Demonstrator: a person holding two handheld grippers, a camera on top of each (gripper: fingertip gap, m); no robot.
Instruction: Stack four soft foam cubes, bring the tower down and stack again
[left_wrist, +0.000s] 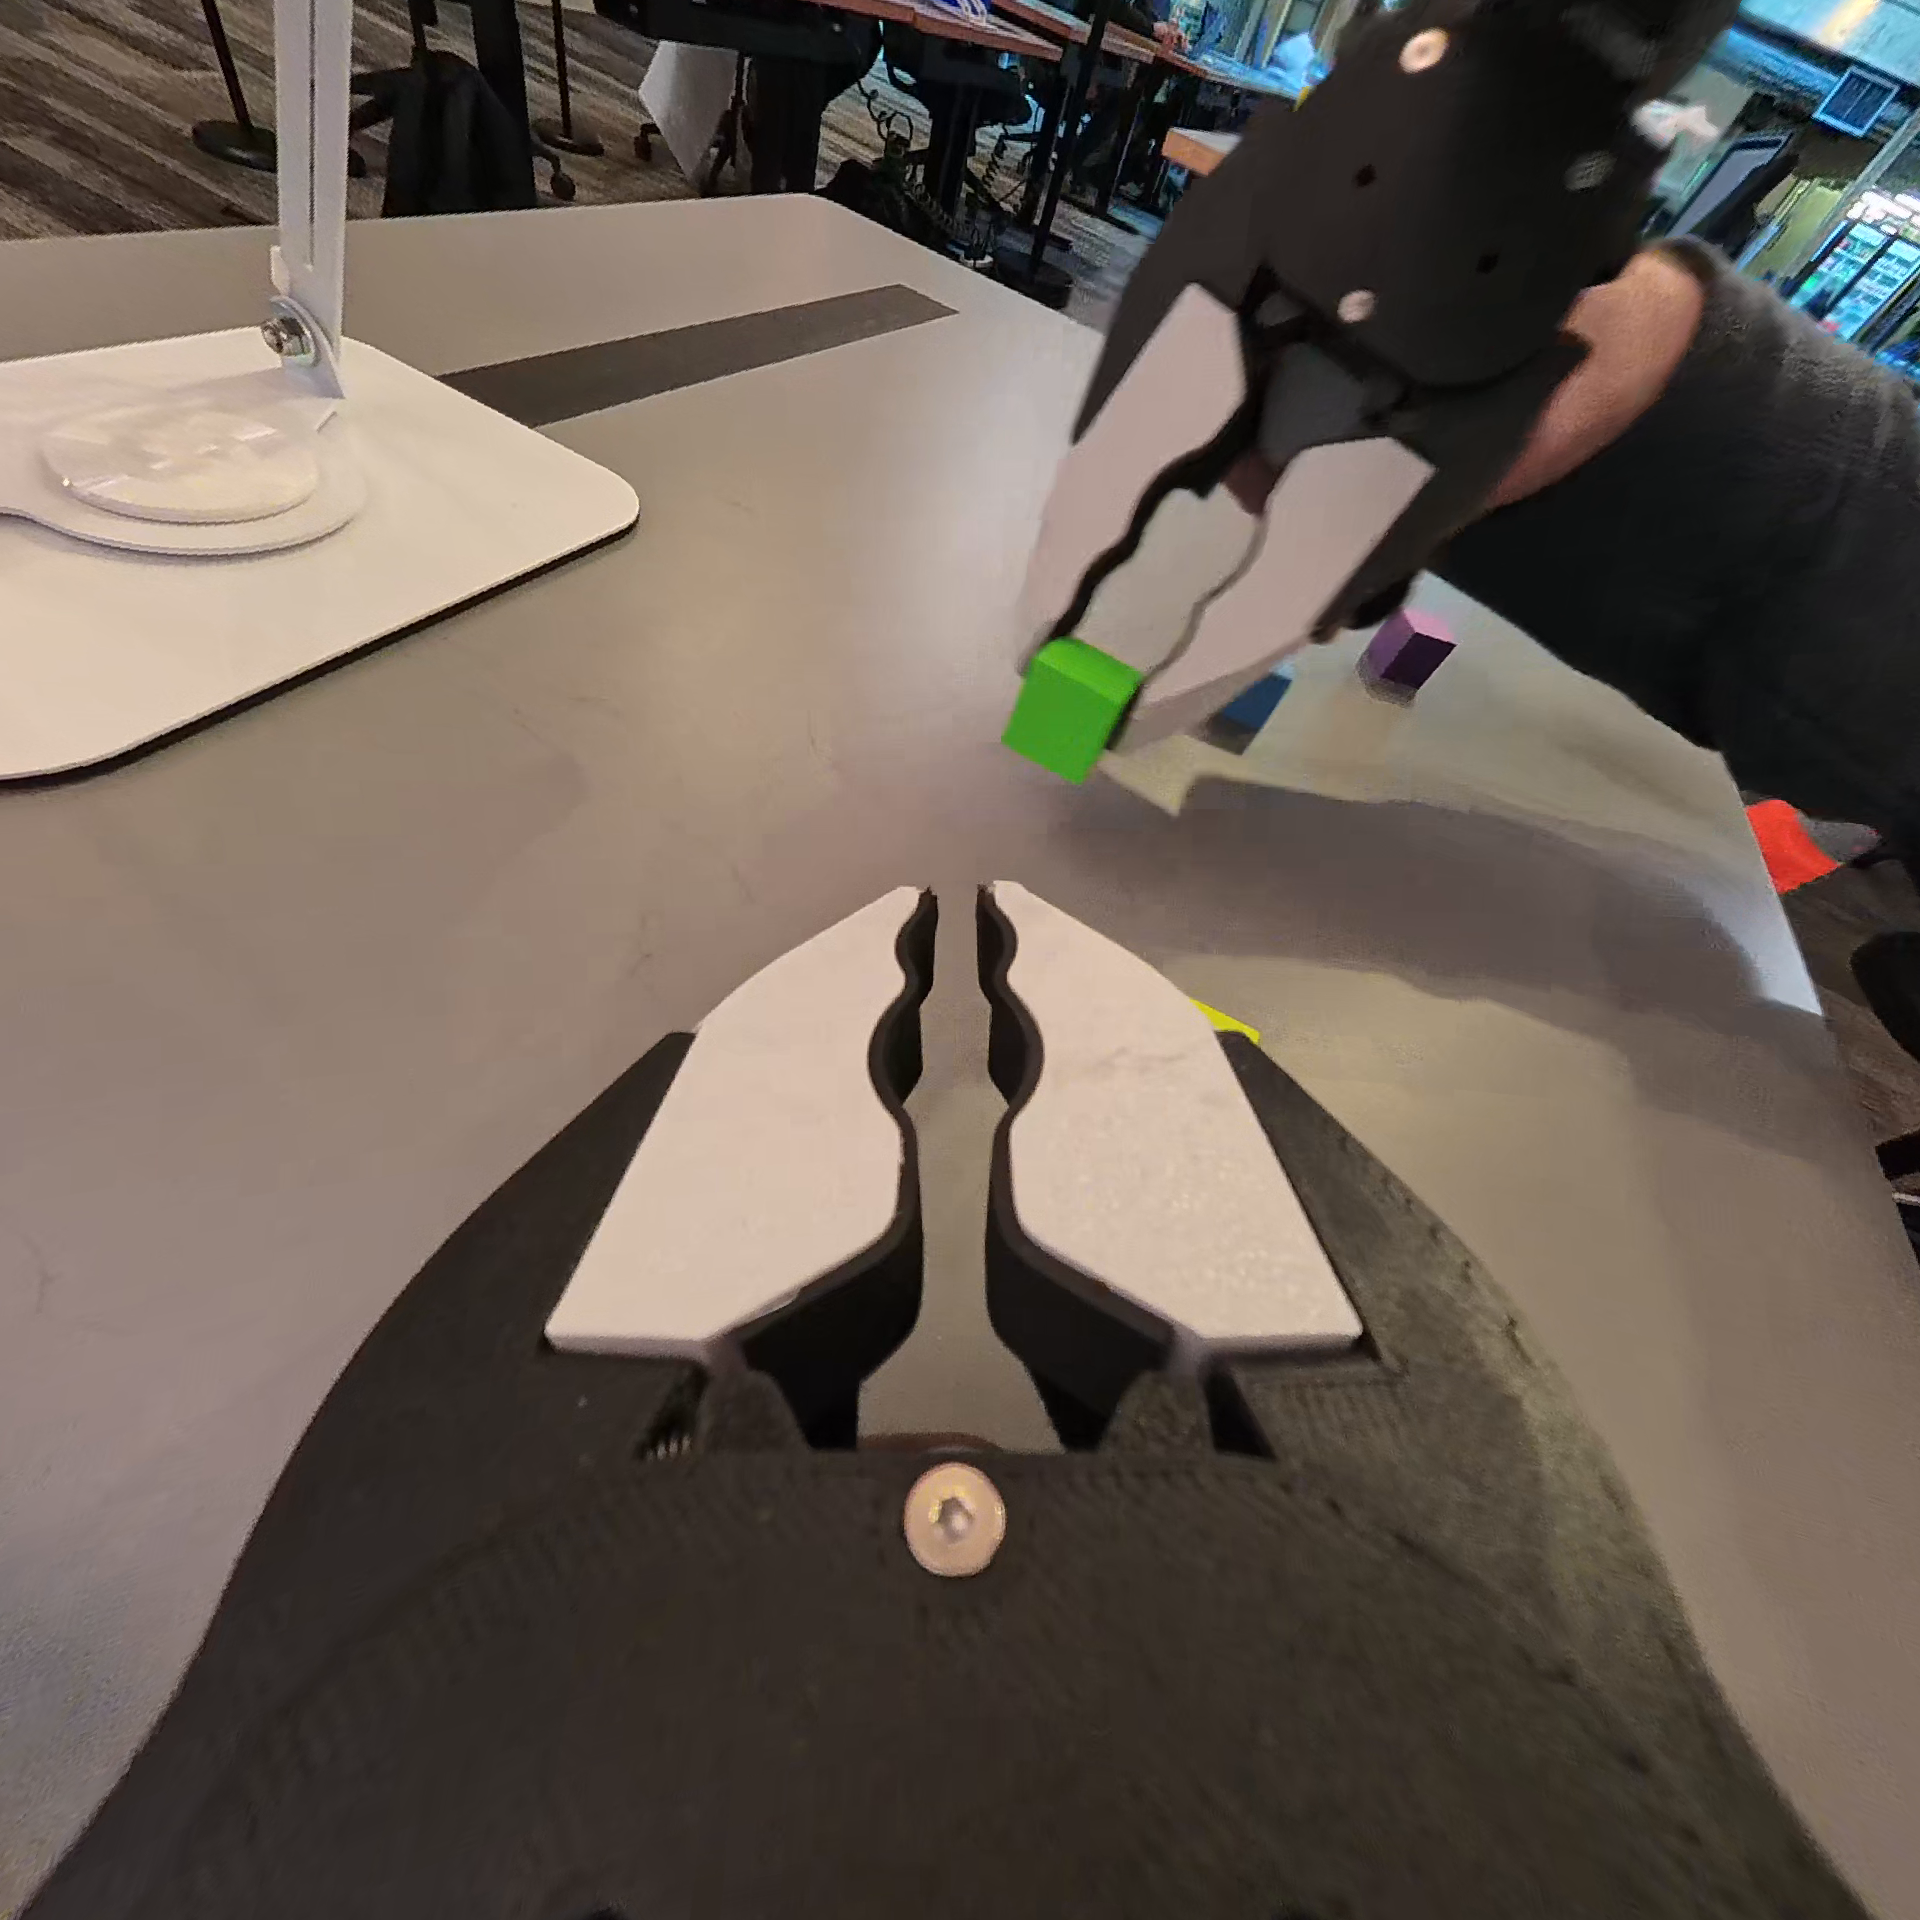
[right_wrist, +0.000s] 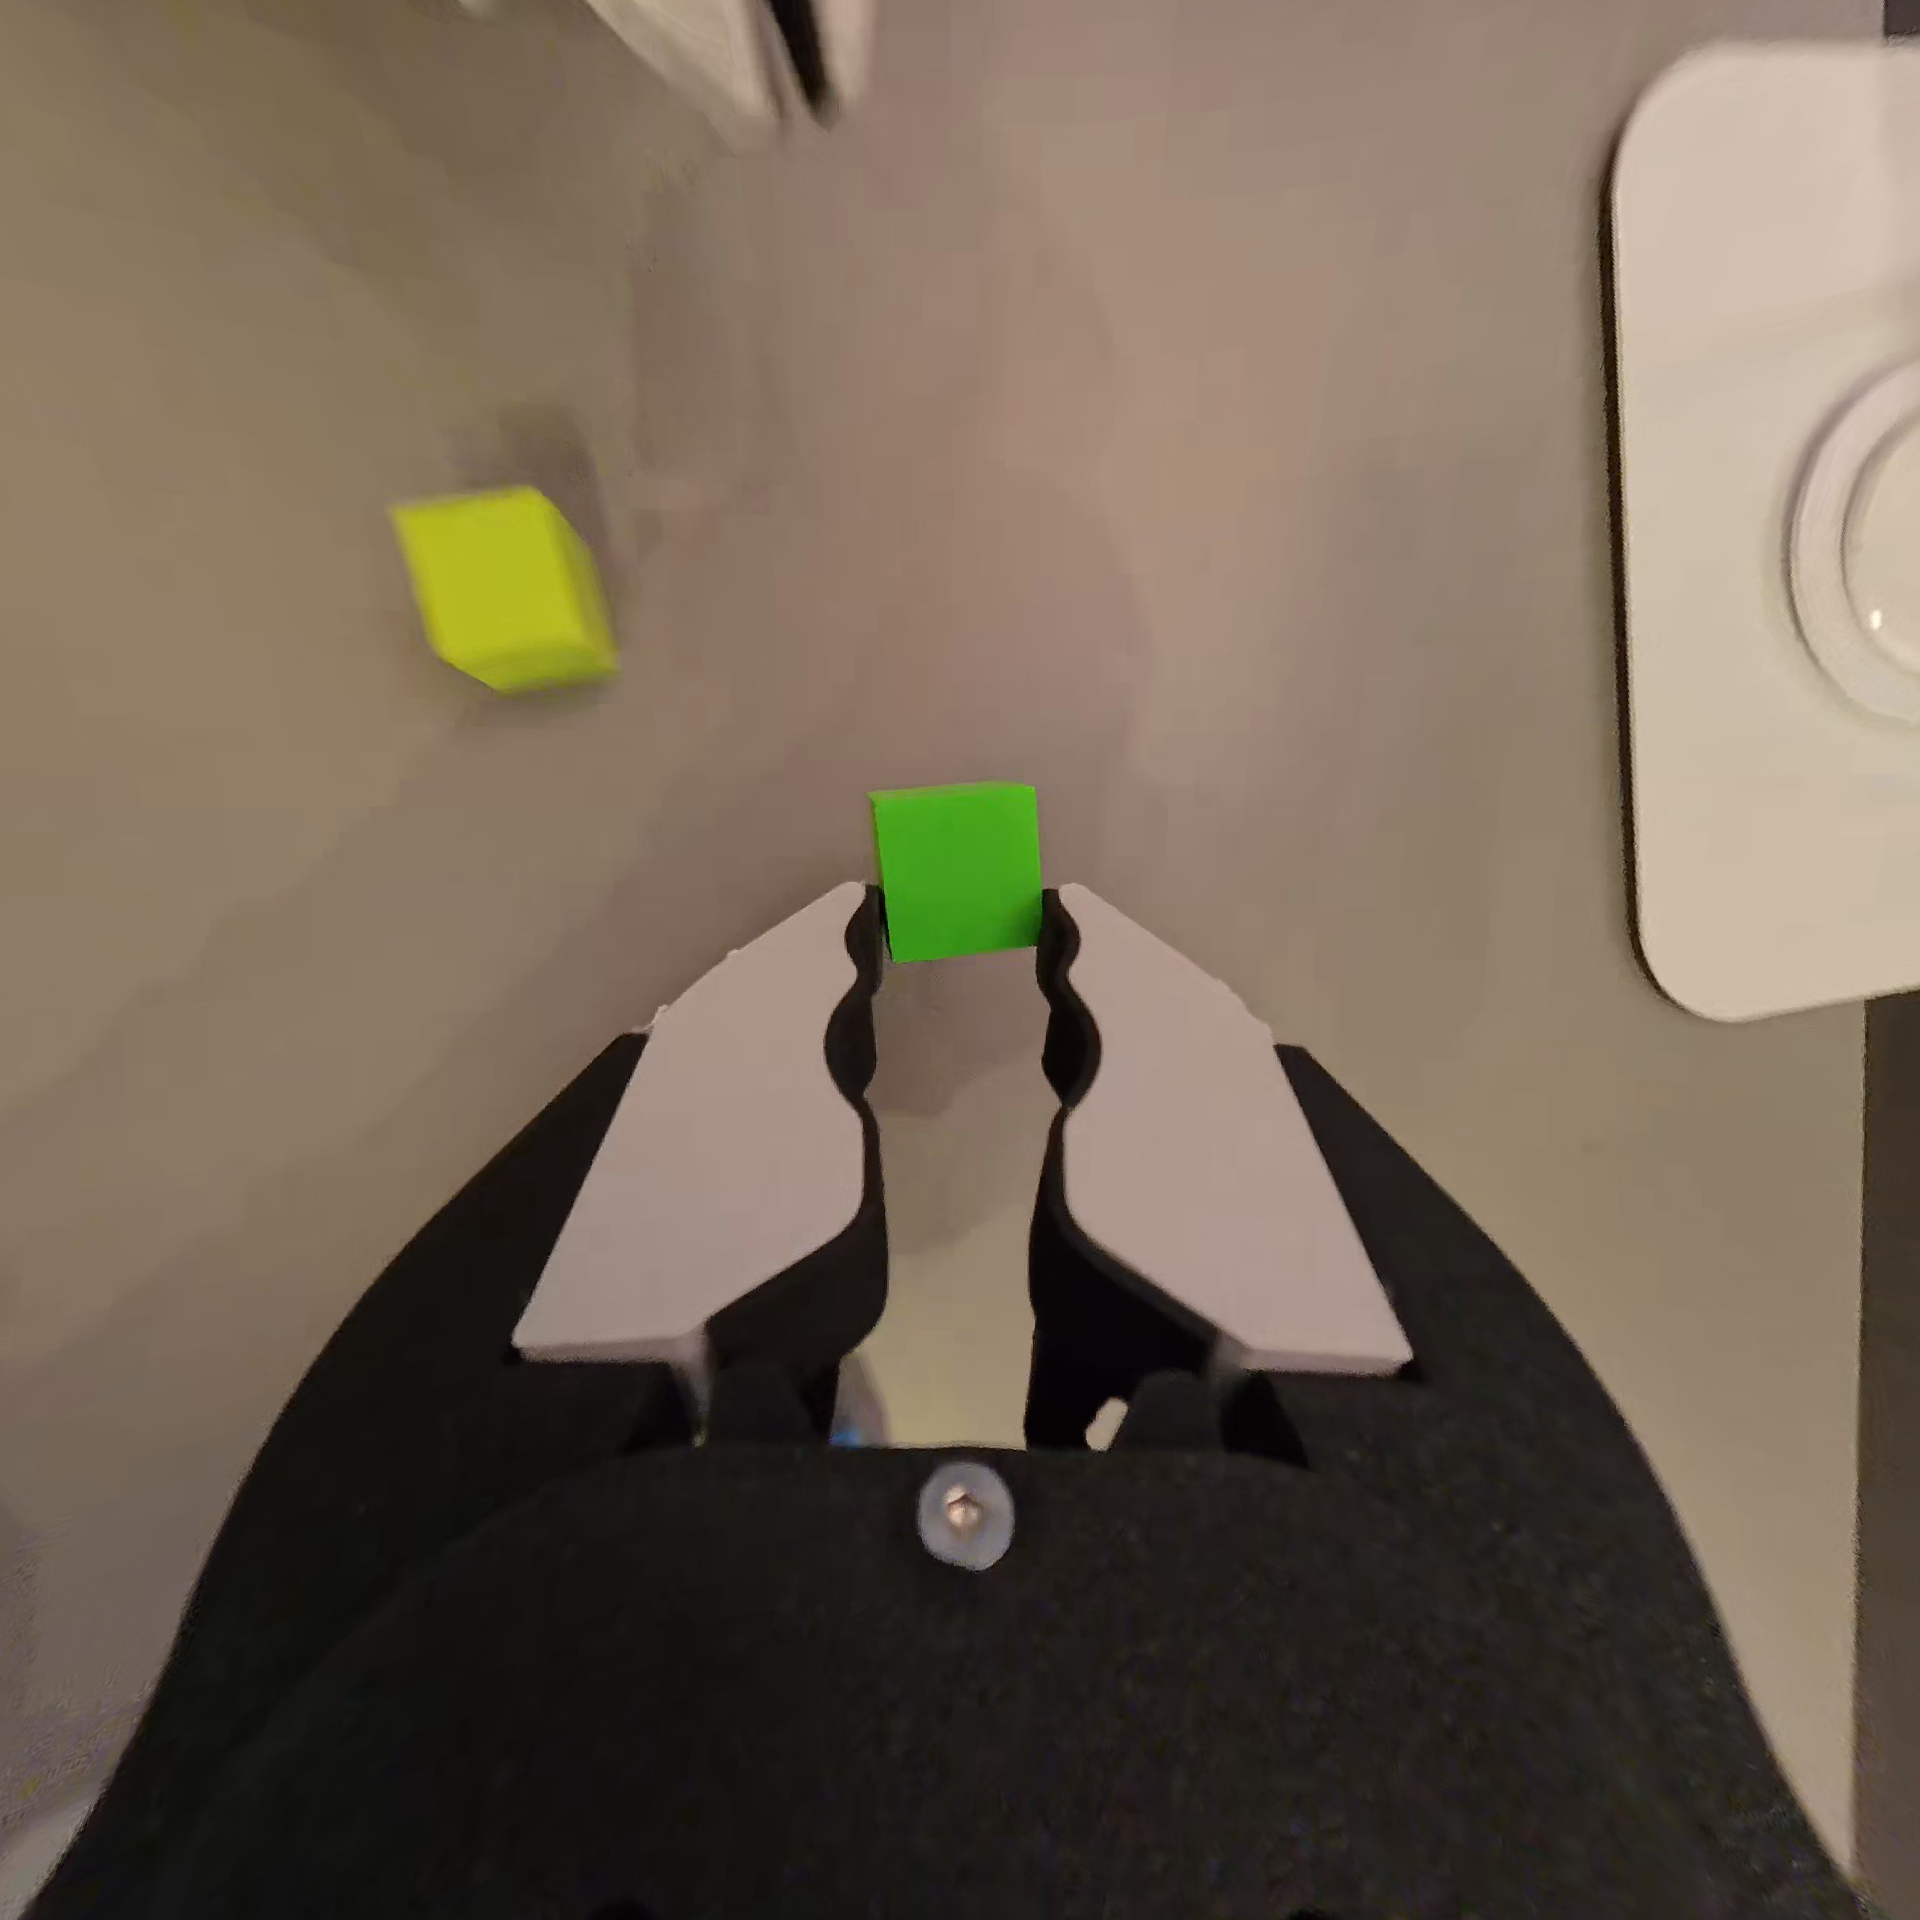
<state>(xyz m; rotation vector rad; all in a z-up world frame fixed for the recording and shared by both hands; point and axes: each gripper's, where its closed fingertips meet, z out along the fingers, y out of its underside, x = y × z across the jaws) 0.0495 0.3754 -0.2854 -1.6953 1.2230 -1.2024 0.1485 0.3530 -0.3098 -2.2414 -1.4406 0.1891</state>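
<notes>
A: Item one, the right gripper (right_wrist: 958, 902). We log its two pads pressed on the flanks of a bright green soft foam cube (right_wrist: 954, 871), which it holds just above the grey matte tabletop (left_wrist: 727, 665).

B: Item two, the left gripper (left_wrist: 958, 891). We log its fingertips a narrow slit apart with nothing between them, low over bare table.

A: Item three, loose stock. A lime-yellow foam cube (right_wrist: 504, 587) lies alone, apart from the green one. A purple foam cube (left_wrist: 1408, 649) and a blue foam cube (left_wrist: 1252, 707) sit beyond the right gripper, near the table's far side.

B: Progress, as we judge it: no two cubes touch, so no tower stands. Only the first pick is done; the stacking of all four remains. Which round this is, we cannot tell.

A: Item four, clearances. A white flat stand base with rounded corners (left_wrist: 312, 582) takes up one side of the table. The table edge (left_wrist: 1766, 862) runs close behind the purple and blue cubes. We note wide open surface in the middle for building.
</notes>
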